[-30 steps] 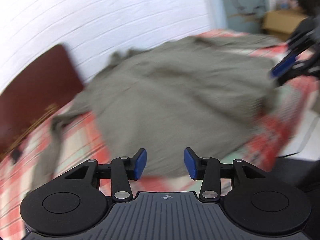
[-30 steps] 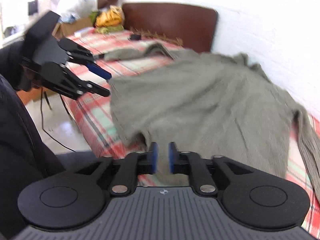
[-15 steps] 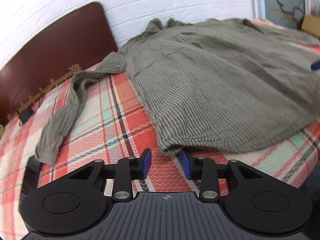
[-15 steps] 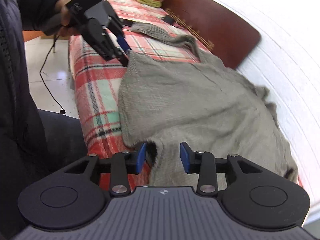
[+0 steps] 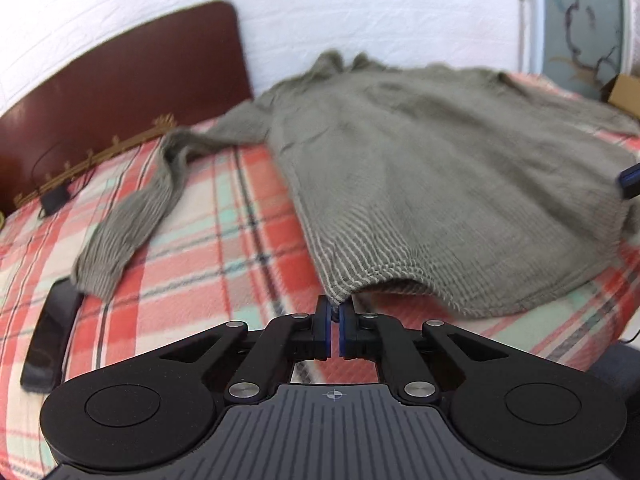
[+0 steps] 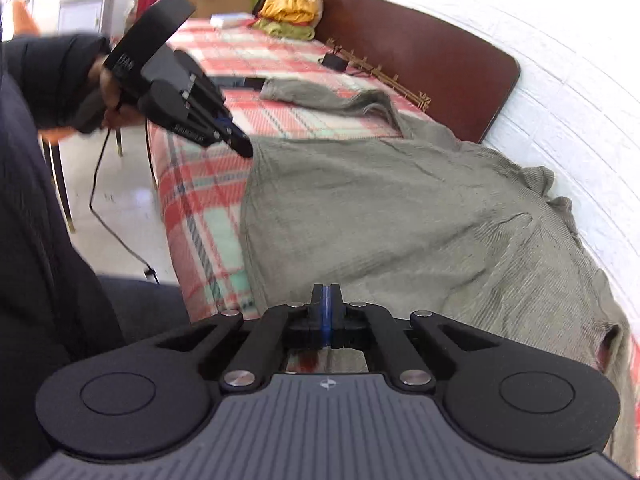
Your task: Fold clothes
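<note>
Left gripper jaws clamped on near-left hem corner of sweater; right gripper jaws together at near-right hem, hold unclear. Lift both evenly, keep hem taut, fold toward far collar.

One grey-green sweater lies on one plaid-covered bed. Two hand-held grippers: the left hand-held gripper and the right hand-held gripper. One brown headboard, far. One cardboard box, far right.
</note>
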{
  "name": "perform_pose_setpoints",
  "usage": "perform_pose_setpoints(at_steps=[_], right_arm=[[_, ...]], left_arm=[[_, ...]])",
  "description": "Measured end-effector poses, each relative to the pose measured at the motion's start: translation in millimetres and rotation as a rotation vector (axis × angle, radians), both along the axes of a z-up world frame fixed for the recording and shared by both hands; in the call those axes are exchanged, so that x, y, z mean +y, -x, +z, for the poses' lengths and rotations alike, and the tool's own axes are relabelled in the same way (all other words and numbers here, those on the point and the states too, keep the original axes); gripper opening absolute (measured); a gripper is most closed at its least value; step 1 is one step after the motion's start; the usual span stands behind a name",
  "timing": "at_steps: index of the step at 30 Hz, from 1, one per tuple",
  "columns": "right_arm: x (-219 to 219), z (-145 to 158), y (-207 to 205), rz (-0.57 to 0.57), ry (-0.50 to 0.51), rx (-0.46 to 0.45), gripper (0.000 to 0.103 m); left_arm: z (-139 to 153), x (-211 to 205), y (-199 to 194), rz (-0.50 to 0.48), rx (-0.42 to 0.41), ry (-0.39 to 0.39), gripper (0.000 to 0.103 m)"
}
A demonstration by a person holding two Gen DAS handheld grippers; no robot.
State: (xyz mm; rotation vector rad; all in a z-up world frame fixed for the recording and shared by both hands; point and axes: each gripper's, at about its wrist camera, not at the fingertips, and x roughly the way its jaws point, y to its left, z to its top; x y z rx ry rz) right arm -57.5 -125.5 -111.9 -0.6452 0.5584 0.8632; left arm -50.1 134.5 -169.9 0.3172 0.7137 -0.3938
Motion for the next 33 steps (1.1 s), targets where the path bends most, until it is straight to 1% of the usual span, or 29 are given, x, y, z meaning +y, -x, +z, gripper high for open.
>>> perform_pose_setpoints(at_steps=[3, 4, 5, 6, 7, 8, 9, 10, 11, 12, 13, 14, 15, 16, 17, 18, 21, 23, 25, 26, 28, 29, 30, 31, 32, 33], right_arm=[[-3, -4, 0, -0.003, 0.029, -0.002, 0.001], [-3, -4, 1, 0.001, 0.037, -0.008, 0.003], [-3, -5, 2, 0.006, 0.045, -0.016, 0.009], [-2, -6, 3, 0.017, 0.058, -0.030, 0.017], [-1, -8, 5, 0.029, 0.071, -0.044, 0.021], [0, -11, 6, 0.046, 0.084, -0.059, 0.031], [1, -13, 8, 0.064, 0.098, -0.075, 0.039], [4, -16, 9, 0.087, 0.112, -0.087, 0.039], [6, -19, 10, 0.106, 0.124, -0.093, 0.039], [8, -21, 9, 0.121, 0.133, -0.093, 0.039], [10, -24, 9, 0.136, 0.141, -0.094, 0.039], [12, -26, 8, 0.148, 0.148, -0.102, 0.039], [15, -28, 7, 0.153, 0.156, -0.114, 0.037], [17, -29, 5, 0.155, 0.162, -0.118, 0.035], [17, -28, 0, 0.136, 0.157, -0.087, 0.004], [17, -25, -4, 0.116, 0.143, -0.058, 0.002], [4, -8, -11, 0.039, -0.001, 0.021, 0.002], [-5, -3, -13, 0.009, -0.072, 0.066, 0.002], [-7, -9, -13, -0.003, -0.095, 0.132, 0.002], [-6, -16, -12, -0.005, -0.082, 0.156, 0.002], [-6, -26, -7, 0.005, -0.067, 0.161, 0.007], [-6, -30, -4, 0.010, -0.060, 0.163, 0.009], [-8, -33, -1, 0.012, -0.058, 0.165, 0.013], [-17, -28, -2, -0.011, -0.080, 0.160, 0.013], [-28, -22, -3, -0.061, -0.104, 0.140, 0.013], [-40, -15, -4, -0.116, -0.126, 0.118, 0.018]], left_arm=[[-3, -4, -2, -0.004, 0.003, -0.038, 0.000], [-2, -4, -2, -0.004, 0.001, -0.046, 0.008], [-1, -3, -2, -0.002, 0.006, -0.050, 0.029], [1, -1, -1, 0.000, 0.013, -0.054, 0.035], [4, 2, 0, 0.005, 0.020, -0.054, 0.037], [7, 6, 2, 0.011, 0.027, -0.051, 0.039], [11, 10, 4, 0.021, 0.030, -0.042, 0.042], [18, 14, 5, 0.035, 0.029, -0.022, 0.044], [25, 18, 7, 0.050, 0.025, 0.002, 0.049], [31, 17, 8, 0.051, 0.015, 0.025, 0.051], [37, 13, 9, 0.041, 0.001, 0.046, 0.051], [42, 10, 10, 0.031, -0.014, 0.067, 0.054], [48, 6, 10, 0.021, -0.028, 0.088, 0.059], [50, -2, 10, -0.001, -0.037, 0.095, 0.060], [50, -12, 9, -0.031, -0.043, 0.092, 0.060], [50, -23, 7, -0.061, -0.045, 0.089, 0.060], [43, -55, 3, -0.156, -0.043, 0.067, 0.060], [39, -74, 3, -0.215, -0.041, 0.046, 0.060], [36, -92, 6, -0.274, -0.042, 0.021, 0.060], [35, -99, 8, -0.302, -0.043, 0.006, 0.061], [33, -109, 11, -0.346, -0.039, -0.018, 0.062], [32, -111, 12, -0.357, -0.038, -0.026, 0.063], [31, -113, 12, -0.360, -0.037, -0.033, 0.065], [30, -114, 12, -0.364, -0.035, -0.039, 0.065], [29, -116, 12, -0.367, -0.034, -0.046, 0.065], [29, -117, 12, -0.370, -0.033, -0.052, 0.065]])
